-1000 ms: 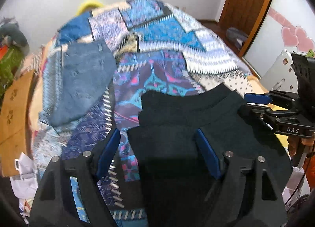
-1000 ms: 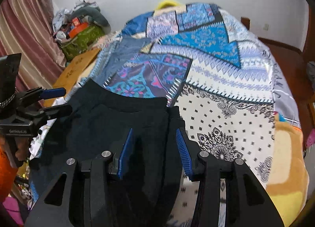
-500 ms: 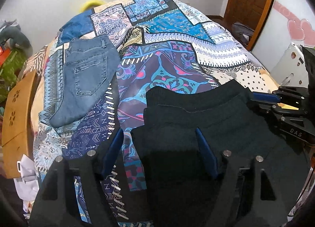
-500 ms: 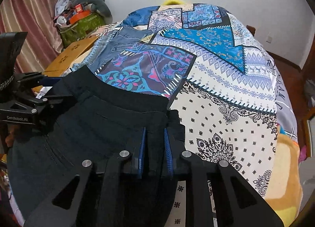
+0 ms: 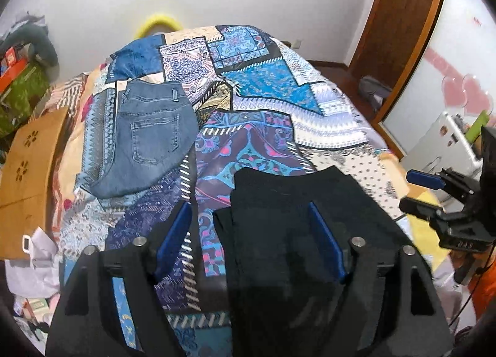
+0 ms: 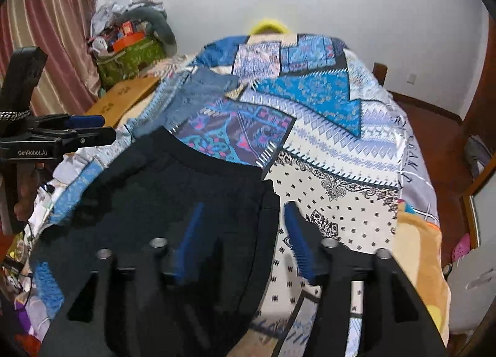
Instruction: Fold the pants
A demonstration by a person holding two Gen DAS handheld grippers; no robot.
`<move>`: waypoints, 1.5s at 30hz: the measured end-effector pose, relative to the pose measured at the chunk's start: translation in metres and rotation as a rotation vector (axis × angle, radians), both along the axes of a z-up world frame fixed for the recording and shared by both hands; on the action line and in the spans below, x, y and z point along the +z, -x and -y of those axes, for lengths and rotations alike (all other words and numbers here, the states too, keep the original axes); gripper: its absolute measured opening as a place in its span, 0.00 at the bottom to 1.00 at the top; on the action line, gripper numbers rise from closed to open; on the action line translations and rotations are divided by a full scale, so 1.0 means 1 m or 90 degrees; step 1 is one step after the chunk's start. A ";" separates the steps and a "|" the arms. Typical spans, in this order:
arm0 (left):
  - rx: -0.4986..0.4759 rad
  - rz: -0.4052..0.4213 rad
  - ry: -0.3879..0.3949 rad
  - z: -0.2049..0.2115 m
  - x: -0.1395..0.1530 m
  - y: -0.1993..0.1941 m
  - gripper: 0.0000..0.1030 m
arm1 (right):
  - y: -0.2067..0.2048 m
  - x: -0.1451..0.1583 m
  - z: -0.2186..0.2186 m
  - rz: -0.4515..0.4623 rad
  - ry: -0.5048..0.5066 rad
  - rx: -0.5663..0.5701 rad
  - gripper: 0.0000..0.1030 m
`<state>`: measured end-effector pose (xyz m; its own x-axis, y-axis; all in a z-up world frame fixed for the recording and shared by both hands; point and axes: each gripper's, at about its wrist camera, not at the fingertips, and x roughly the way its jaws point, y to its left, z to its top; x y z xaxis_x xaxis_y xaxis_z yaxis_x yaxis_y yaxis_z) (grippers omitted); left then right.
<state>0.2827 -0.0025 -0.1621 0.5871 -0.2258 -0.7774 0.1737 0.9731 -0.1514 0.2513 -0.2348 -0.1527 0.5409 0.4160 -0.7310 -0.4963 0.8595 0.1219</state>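
On the patchwork bedspread (image 5: 263,84), near edge, I see the black pants (image 5: 294,217) lying flat, waistband toward the far side. My left gripper (image 5: 248,220) has its 2 fingers spread wide over the pants' left edge, gripping nothing. Right gripper (image 6: 241,226) fingers also apart, straddling the right edge of the pants (image 6: 186,202). Folded blue jeans (image 5: 148,137) lie well apart, far left.

Right tool (image 6: 245,233), jaws apart, over black pants (image 6: 173,199) on patchwork bedspread (image 6: 334,127).
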 end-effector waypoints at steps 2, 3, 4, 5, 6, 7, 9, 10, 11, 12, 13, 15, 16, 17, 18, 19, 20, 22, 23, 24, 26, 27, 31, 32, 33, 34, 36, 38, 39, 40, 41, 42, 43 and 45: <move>0.002 -0.009 0.011 -0.002 -0.002 0.005 0.86 | 0.007 0.001 0.003 0.000 -0.013 -0.008 0.76; -0.001 -0.020 0.012 -0.001 -0.006 0.008 0.87 | 0.010 -0.001 0.005 -0.005 -0.023 -0.012 0.78; -0.005 -0.037 0.011 0.000 -0.012 0.009 0.89 | 0.011 -0.003 0.006 -0.012 -0.029 -0.014 0.80; -0.008 -0.053 0.008 0.000 -0.017 0.009 0.90 | 0.012 -0.007 0.006 -0.025 -0.035 -0.016 0.80; -0.009 -0.076 0.008 0.001 -0.026 0.009 0.90 | 0.012 -0.014 0.007 -0.046 -0.039 -0.018 0.80; -0.011 -0.096 0.010 0.001 -0.034 0.009 0.90 | 0.011 -0.021 0.007 -0.061 -0.040 -0.019 0.80; -0.012 -0.130 0.020 0.001 -0.049 0.009 0.90 | 0.012 -0.034 0.007 -0.083 -0.042 -0.023 0.80; -0.010 -0.151 0.034 0.001 -0.057 0.007 0.90 | 0.011 -0.041 0.006 -0.099 -0.041 -0.021 0.80; -0.009 -0.166 0.049 0.000 -0.063 0.006 0.90 | 0.011 -0.047 0.005 -0.115 -0.040 -0.019 0.80; -0.010 -0.177 0.060 0.000 -0.067 0.005 0.91 | 0.010 -0.056 0.004 -0.133 -0.043 -0.018 0.80; -0.014 -0.194 0.071 0.001 -0.073 0.002 0.91 | 0.008 -0.062 0.005 -0.147 -0.053 -0.019 0.80; -0.028 -0.214 0.068 0.007 -0.079 -0.004 0.93 | 0.005 -0.069 0.009 -0.166 -0.083 -0.024 0.84; -0.033 -0.217 0.063 0.010 -0.081 -0.007 0.94 | 0.001 -0.072 0.012 -0.177 -0.096 -0.028 0.88; -0.036 -0.218 0.058 0.012 -0.083 -0.009 0.97 | -0.004 -0.076 0.013 -0.192 -0.108 -0.028 0.89; -0.041 -0.222 0.054 0.015 -0.084 -0.012 0.98 | -0.006 -0.079 0.014 -0.203 -0.118 -0.026 0.89; -0.045 -0.226 0.054 0.017 -0.085 -0.015 0.98 | -0.010 -0.082 0.015 -0.215 -0.127 -0.022 0.89; -0.049 -0.229 0.056 0.017 -0.085 -0.018 0.98 | -0.013 -0.085 0.014 -0.225 -0.135 -0.019 0.90; -0.055 -0.236 0.067 0.019 -0.086 -0.023 0.98 | -0.016 -0.085 0.012 -0.230 -0.139 -0.009 0.92; -0.058 -0.238 0.069 0.019 -0.086 -0.025 0.98 | -0.018 -0.086 0.011 -0.234 -0.140 -0.006 0.91; -0.061 -0.238 0.069 0.020 -0.086 -0.027 0.98 | -0.019 -0.085 0.010 -0.239 -0.143 -0.003 0.90; -0.071 -0.230 0.067 0.024 -0.084 -0.028 0.96 | -0.023 -0.085 0.007 -0.245 -0.151 0.003 0.84; -0.072 -0.224 0.067 0.025 -0.083 -0.028 0.95 | -0.024 -0.084 0.007 -0.247 -0.157 0.008 0.79; -0.076 -0.205 0.070 0.026 -0.080 -0.028 0.79 | -0.031 -0.083 -0.001 -0.270 -0.179 0.022 0.49; -0.073 -0.205 0.076 0.024 -0.080 -0.029 0.74 | -0.031 -0.083 -0.003 -0.269 -0.178 0.022 0.47; -0.067 -0.205 0.084 0.021 -0.079 -0.028 0.68 | -0.030 -0.082 -0.004 -0.263 -0.174 0.024 0.45; -0.057 -0.202 0.089 0.017 -0.078 -0.028 0.64 | -0.030 -0.081 -0.005 -0.259 -0.169 0.024 0.42; -0.050 -0.201 0.103 0.012 -0.077 -0.029 0.54 | -0.028 -0.077 -0.006 -0.245 -0.160 0.019 0.34; -0.042 -0.203 0.117 0.005 -0.077 -0.028 0.46 | -0.026 -0.072 -0.008 -0.234 -0.154 0.016 0.28; -0.041 -0.200 0.118 0.005 -0.075 -0.027 0.40 | -0.026 -0.070 -0.008 -0.229 -0.151 0.016 0.27; -0.042 -0.195 0.118 0.004 -0.072 -0.026 0.38 | -0.025 -0.067 -0.008 -0.221 -0.147 0.015 0.24; -0.043 -0.189 0.113 0.005 -0.069 -0.023 0.36 | -0.023 -0.063 -0.009 -0.212 -0.145 0.014 0.22; -0.043 -0.184 0.107 0.006 -0.067 -0.021 0.34 | -0.023 -0.059 -0.010 -0.205 -0.142 0.015 0.21; -0.044 -0.177 0.097 0.008 -0.064 -0.018 0.33 | -0.022 -0.056 -0.010 -0.197 -0.140 0.017 0.20; -0.045 -0.155 0.078 0.010 -0.053 -0.012 0.31 | -0.021 -0.045 -0.012 -0.176 -0.136 0.021 0.19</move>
<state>0.2947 -0.0127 -0.2156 0.3658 -0.3607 -0.8580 0.1849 0.9316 -0.3128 0.2719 -0.2225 -0.1972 0.3180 0.5900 -0.7421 -0.4469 0.7837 0.4315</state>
